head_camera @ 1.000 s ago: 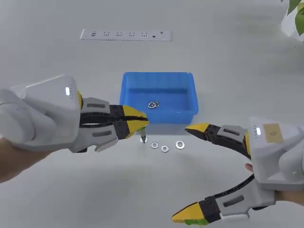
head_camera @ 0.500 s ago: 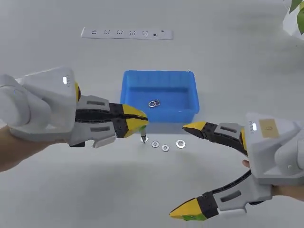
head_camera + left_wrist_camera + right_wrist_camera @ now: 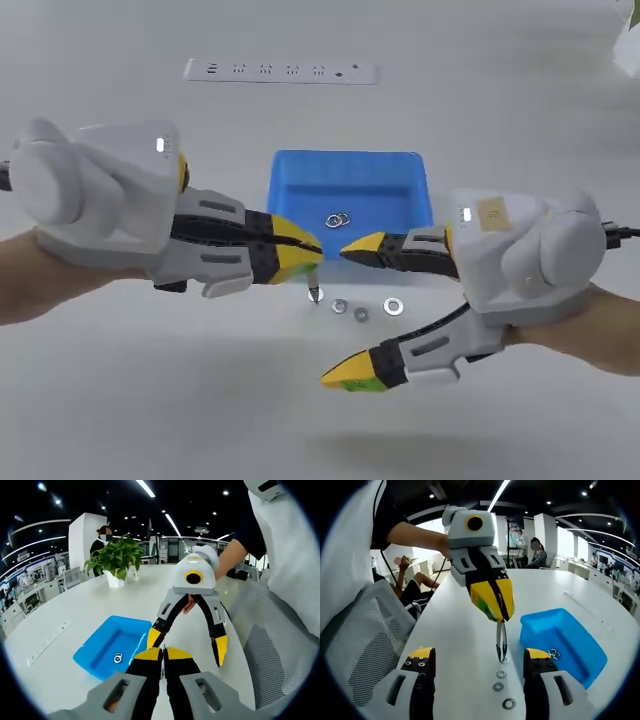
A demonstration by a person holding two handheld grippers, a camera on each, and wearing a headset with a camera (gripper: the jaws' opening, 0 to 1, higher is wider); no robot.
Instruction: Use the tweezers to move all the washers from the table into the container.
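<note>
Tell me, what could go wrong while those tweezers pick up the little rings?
1. The washers lie flat and close together, so the thin tweezers, clamped in the left tool, may slip or nudge a neighbour away.
2. The open right tool hangs close by, a jaw either side of the row; it might bump the tweezers.
3. A loosely pinched washer could drop before clearing the container wall.

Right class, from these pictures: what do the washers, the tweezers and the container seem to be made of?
The washers look like metal: silvery, with a light sheen. The tweezers are likely metal too: thin, grey, shiny blades. The container seems plastic: uniform bright blue, smooth, softly glossy walls.
</note>
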